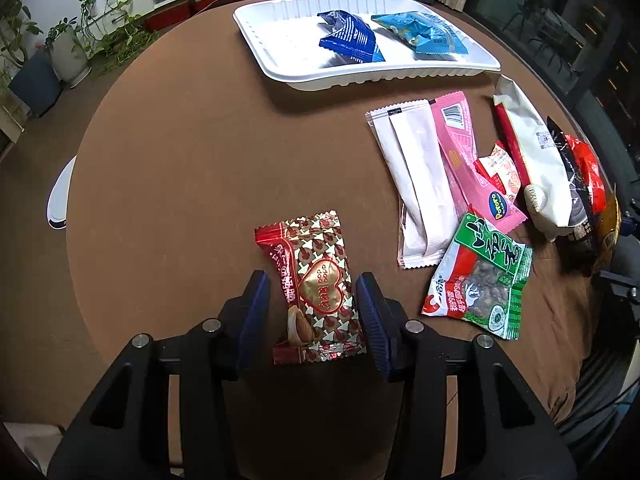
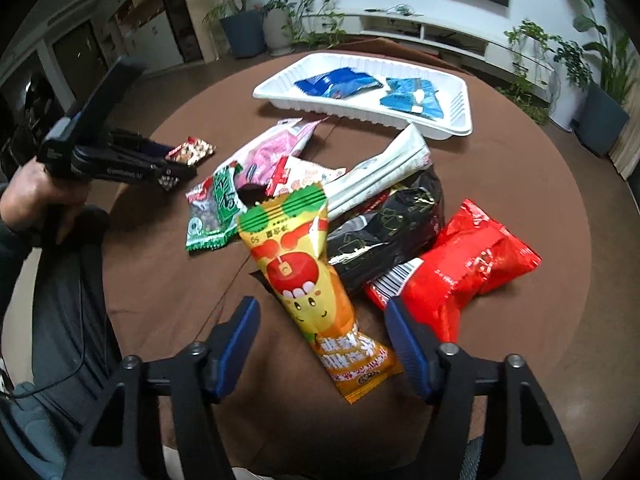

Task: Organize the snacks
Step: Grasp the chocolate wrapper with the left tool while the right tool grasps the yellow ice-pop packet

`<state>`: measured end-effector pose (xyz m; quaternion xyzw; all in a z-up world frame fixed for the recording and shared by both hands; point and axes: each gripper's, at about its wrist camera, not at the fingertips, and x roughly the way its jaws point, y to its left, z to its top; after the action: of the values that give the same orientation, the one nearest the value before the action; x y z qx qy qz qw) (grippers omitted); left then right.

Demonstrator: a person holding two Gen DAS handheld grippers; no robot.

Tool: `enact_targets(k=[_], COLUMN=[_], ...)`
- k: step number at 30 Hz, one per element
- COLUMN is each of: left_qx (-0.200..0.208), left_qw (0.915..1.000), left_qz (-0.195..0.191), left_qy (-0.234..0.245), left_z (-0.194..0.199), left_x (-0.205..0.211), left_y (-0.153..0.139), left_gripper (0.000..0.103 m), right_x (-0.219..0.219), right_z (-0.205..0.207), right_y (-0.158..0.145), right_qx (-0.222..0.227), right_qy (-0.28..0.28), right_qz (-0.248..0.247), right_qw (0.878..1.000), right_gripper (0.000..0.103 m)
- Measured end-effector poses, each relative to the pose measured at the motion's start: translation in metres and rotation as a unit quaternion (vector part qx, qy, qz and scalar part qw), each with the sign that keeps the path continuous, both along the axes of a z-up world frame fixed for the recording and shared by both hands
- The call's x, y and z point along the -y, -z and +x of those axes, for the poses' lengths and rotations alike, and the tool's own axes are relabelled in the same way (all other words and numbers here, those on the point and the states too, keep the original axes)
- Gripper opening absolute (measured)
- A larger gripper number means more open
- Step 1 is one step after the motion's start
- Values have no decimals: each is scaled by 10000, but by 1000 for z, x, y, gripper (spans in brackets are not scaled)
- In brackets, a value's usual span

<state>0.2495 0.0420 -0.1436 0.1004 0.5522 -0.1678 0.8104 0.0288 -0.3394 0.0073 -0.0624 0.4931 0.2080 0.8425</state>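
Observation:
My left gripper (image 1: 314, 300) is open, its blue fingers on either side of a red and gold heart-print snack packet (image 1: 314, 286) lying on the brown table; the packet also shows in the right wrist view (image 2: 190, 151). My right gripper (image 2: 322, 332) is open around a yellow-orange apple-print packet (image 2: 308, 280). A white tray (image 1: 280, 46) at the far side holds a dark blue packet (image 1: 350, 38) and a light blue packet (image 1: 424, 36). The left gripper also shows in the right wrist view (image 2: 176, 168).
A pile of packets lies between the grippers: white (image 1: 416, 176), pink (image 1: 466, 148), green and red (image 1: 484, 276), cream (image 1: 532, 160), black (image 2: 388, 228) and red (image 2: 468, 260). The round table edge (image 1: 80, 200) is close on the left. Potted plants stand beyond.

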Motion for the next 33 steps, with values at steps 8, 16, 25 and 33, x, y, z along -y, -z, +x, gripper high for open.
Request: enact_targets(k=[8, 16, 25, 33], left_qx=[7, 1, 31, 70], left_qw=[10000, 10000, 10000, 9999], left_qz=[-37, 1, -43, -72], left_qy=[-29, -22, -13, 45], left_z=[-3, -3, -6, -12], left_x=[-1, 1, 0, 1], left_y=[0, 0, -1, -2], left_gripper=[44, 44, 29, 20], right_x=[-1, -1, 1, 3], right_z=[3, -2, -7, -13], right_y=[9, 9, 6, 2], right_qx=[-88, -163, -214, -222], right_qy=[-66, -99, -55, 47], right_qz=[-182, -88, 216, 519], right_qw=[9998, 9998, 9995, 9984], right_gripper=[45, 24, 17, 17])
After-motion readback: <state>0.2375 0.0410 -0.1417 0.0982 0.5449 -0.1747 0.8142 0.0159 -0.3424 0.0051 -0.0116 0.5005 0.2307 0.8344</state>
